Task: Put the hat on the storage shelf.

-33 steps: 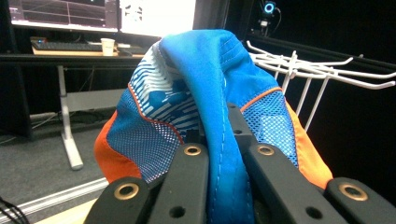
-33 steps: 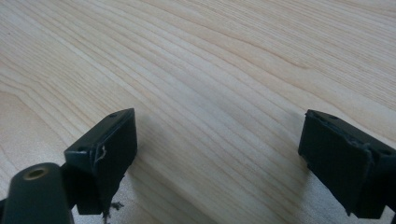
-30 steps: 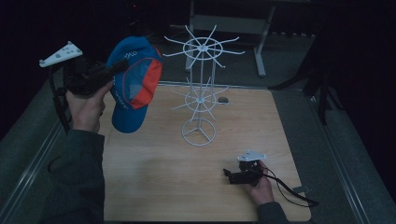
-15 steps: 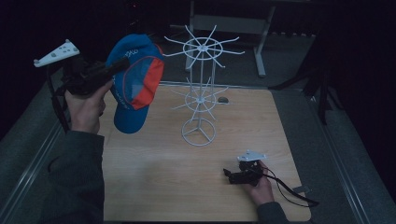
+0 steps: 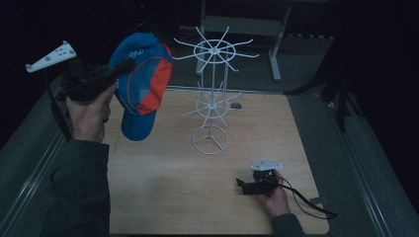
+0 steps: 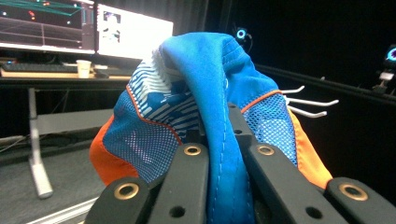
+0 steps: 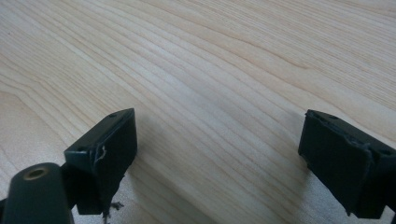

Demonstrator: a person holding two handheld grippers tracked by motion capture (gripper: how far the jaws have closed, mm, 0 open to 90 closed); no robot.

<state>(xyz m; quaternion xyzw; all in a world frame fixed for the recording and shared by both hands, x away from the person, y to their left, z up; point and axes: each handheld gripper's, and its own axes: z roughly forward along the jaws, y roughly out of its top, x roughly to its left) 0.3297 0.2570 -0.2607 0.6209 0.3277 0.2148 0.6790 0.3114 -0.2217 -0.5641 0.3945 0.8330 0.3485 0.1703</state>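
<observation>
A blue and orange cap (image 5: 141, 86) hangs in the air at the left of the table, and my left gripper (image 5: 126, 66) is shut on its fabric. In the left gripper view the cap (image 6: 205, 107) drapes over the two black jaws, which pinch a blue fold between them. A white wire rack (image 5: 212, 94) with two tiers of radiating prongs stands at the table's middle; its prong tips (image 6: 310, 102) show just past the cap. My right gripper (image 5: 242, 186) rests low near the front right of the wooden table (image 5: 163, 192), jaws wide apart with bare wood (image 7: 219, 116) between them.
A metal rail (image 5: 29, 177) runs along the table's left side. Behind the table stands a grey frame with a leg (image 5: 274, 49). Monitors (image 6: 133, 32) and a desk with a cup (image 6: 84, 68) sit far off in the left gripper view. A small hole (image 5: 236, 105) lies behind the rack.
My left gripper has carried the cap slightly up and to the right, closer to the rack's upper tier. The right gripper has stayed still.
</observation>
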